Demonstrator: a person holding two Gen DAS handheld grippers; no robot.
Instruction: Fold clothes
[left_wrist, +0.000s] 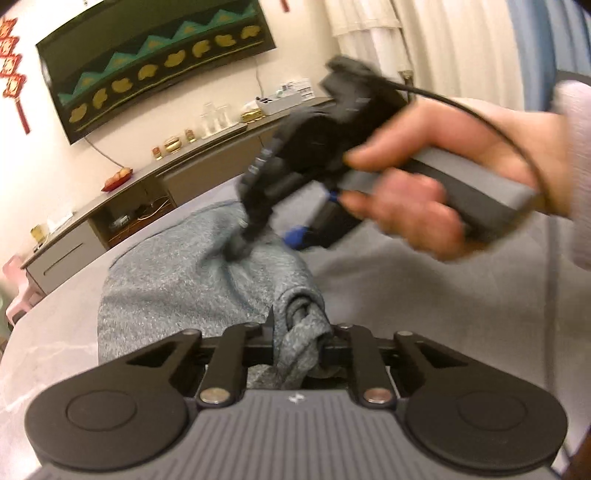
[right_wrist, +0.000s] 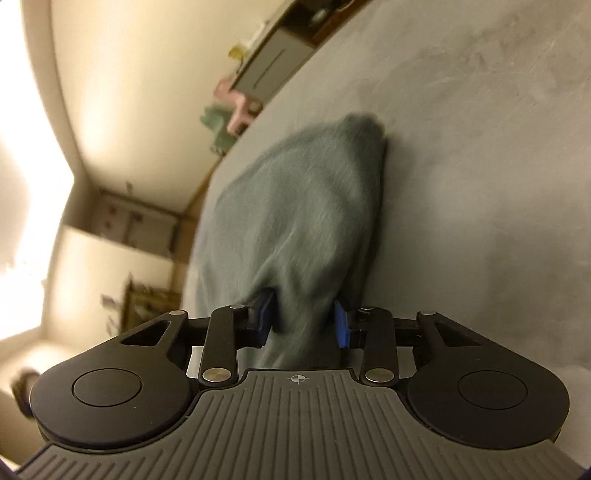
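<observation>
A grey-blue knitted garment (left_wrist: 166, 280) lies crumpled on a grey bed (left_wrist: 406, 295). In the left wrist view a bunched fold of it rises between the jaws of my left gripper (left_wrist: 301, 334), which is shut on the cloth; the fingertips are buried in it. Farther back, a person's hand (left_wrist: 424, 184) holds my right gripper (left_wrist: 242, 243), tip down in the garment's far edge. The right wrist view is blurred. There the garment (right_wrist: 303, 206) stretches away over the bed (right_wrist: 480, 147), and a thick fold fills the gap between the blue pads (right_wrist: 264, 319) of my right gripper (right_wrist: 303, 321).
Beyond the bed a long low cabinet (left_wrist: 147, 184) carries jars and boxes below a wall-mounted TV (left_wrist: 155, 62). A pink stool (left_wrist: 18, 280) stands at the bed's left corner. Curtains (left_wrist: 443, 48) hang at the back right. A black cable (left_wrist: 480, 114) loops over the hand.
</observation>
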